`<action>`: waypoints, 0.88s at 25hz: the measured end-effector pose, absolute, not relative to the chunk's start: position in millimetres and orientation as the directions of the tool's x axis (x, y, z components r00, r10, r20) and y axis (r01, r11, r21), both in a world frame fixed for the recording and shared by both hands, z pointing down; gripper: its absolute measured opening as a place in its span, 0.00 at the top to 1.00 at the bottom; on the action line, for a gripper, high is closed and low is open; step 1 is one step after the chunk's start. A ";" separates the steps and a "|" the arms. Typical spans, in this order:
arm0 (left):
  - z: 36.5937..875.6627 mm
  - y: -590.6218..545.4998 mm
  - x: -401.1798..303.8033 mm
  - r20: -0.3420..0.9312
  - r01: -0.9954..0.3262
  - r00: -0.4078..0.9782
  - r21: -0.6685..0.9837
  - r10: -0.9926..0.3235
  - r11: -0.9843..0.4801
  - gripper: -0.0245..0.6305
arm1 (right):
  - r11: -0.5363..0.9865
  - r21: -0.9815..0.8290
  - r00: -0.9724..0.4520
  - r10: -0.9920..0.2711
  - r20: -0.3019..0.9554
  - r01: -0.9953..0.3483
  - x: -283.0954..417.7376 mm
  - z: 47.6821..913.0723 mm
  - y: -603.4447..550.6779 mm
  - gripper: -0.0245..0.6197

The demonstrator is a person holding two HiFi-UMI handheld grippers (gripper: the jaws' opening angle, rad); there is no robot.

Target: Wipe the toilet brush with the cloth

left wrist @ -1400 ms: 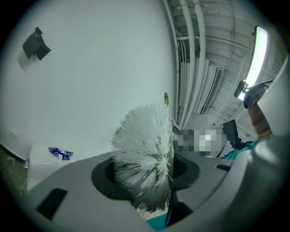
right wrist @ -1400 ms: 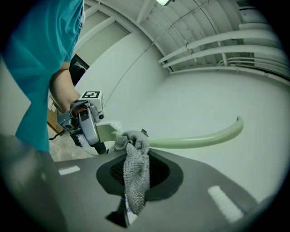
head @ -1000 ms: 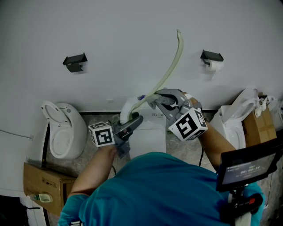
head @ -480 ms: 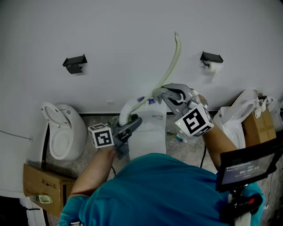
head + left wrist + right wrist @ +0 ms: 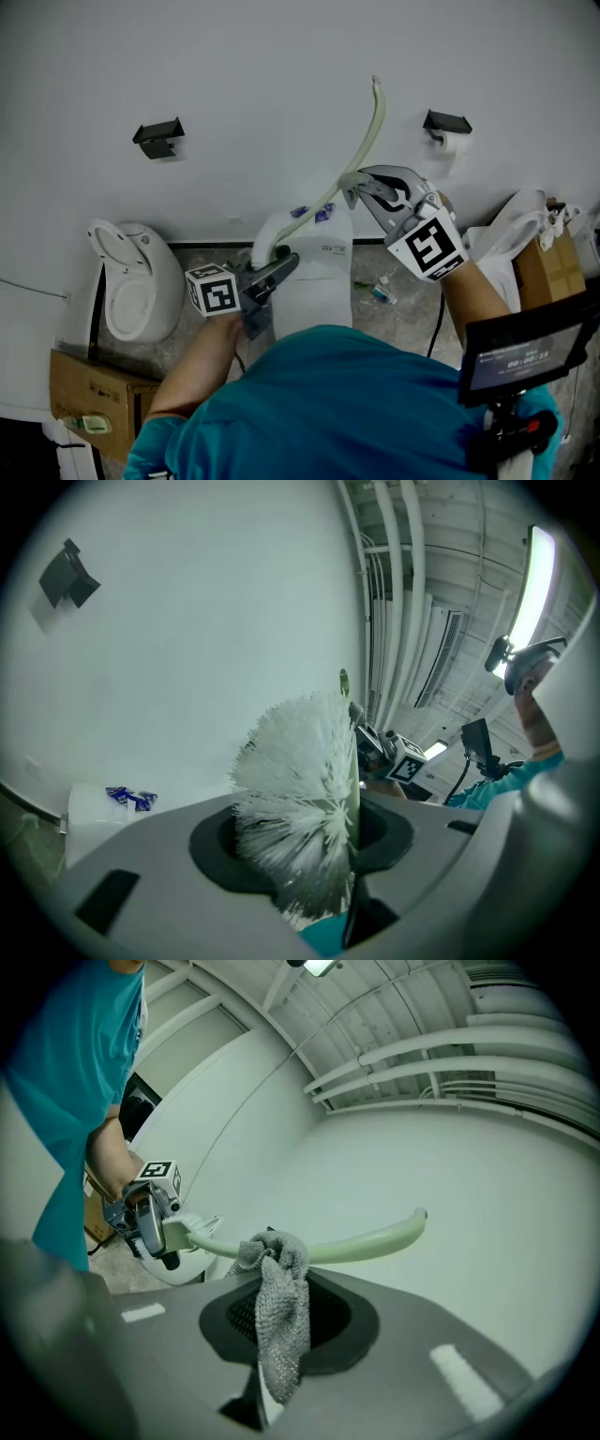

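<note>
Toilet brush [image 5: 362,153] in left hand-held gripper [image 5: 280,263], cloth [image 5: 351,178] in right hand-held gripper [image 5: 367,186], above toilet [image 5: 319,283].

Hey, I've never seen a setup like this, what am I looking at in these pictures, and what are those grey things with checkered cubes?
A person holds a grasping tool in each hand; the cubes are part of them. One picture looks down from a head camera; the other two look along each tool's jaws. The left tool clamps a toilet brush at its white bristle end. The right tool pinches a grey cloth, its top against the brush's pale green handle. A toilet stands on the floor by the white wall.
</note>
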State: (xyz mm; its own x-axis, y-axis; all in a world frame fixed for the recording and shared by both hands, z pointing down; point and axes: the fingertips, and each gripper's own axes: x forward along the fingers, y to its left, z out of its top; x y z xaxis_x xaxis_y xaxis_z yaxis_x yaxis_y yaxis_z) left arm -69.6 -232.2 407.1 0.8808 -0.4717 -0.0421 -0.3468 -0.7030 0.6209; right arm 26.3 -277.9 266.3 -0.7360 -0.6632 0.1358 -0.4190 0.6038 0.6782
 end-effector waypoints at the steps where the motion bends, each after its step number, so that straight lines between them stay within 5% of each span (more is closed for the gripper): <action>1: 407.4 -232.0 -69.4 -0.043 -0.345 0.882 0.619 -0.469 -0.705 0.66 | 0.600 0.676 -0.733 -0.668 0.130 -0.427 28.7 264.2 -278.9 0.91; 22: 405.1 -220.4 -61.7 -0.028 -0.311 0.913 0.597 -0.407 -0.739 0.66 | 0.558 0.636 -0.723 -0.691 0.000 -0.533 71.9 204.4 -286.7 0.91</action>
